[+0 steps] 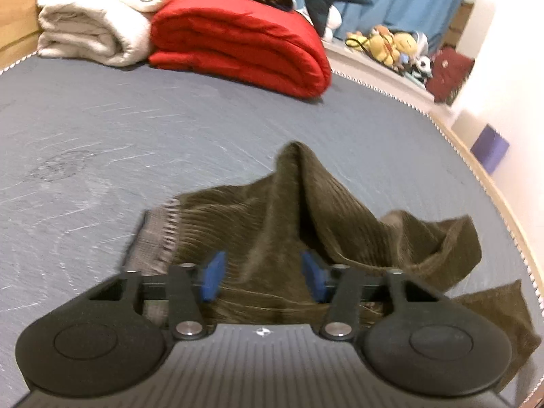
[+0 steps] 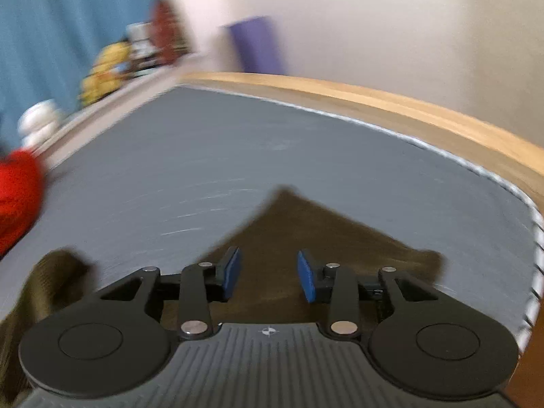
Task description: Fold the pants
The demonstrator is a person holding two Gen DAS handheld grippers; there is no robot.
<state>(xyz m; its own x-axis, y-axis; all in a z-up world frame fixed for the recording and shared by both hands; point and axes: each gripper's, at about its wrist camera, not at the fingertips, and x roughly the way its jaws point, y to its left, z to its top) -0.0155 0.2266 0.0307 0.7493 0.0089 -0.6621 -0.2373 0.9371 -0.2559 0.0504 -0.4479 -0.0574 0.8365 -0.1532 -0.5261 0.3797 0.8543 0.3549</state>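
The pants (image 1: pixel 289 204) are olive-brown corduroy, lying rumpled on the grey mattress (image 1: pixel 136 129), with one fold peaked up and a light lining showing at the left. My left gripper (image 1: pixel 263 277) hovers right over them. Its blue pads stand apart with cloth visible below the gap, and they are not pressing on it. In the blurred right wrist view the pants (image 2: pixel 299 231) form a dark pointed shape on the mattress (image 2: pixel 238 142). My right gripper (image 2: pixel 269 275) is above that cloth, its jaws apart with nothing pinched between them.
A folded red blanket (image 1: pixel 238 40) and a cream blanket (image 1: pixel 91 23) lie at the far end of the mattress. Plush toys (image 1: pixel 387 44) line a ledge beyond. The wooden bed frame (image 2: pixel 374 98) borders the mattress on the right. A purple box (image 1: pixel 489 148) stands by the wall.
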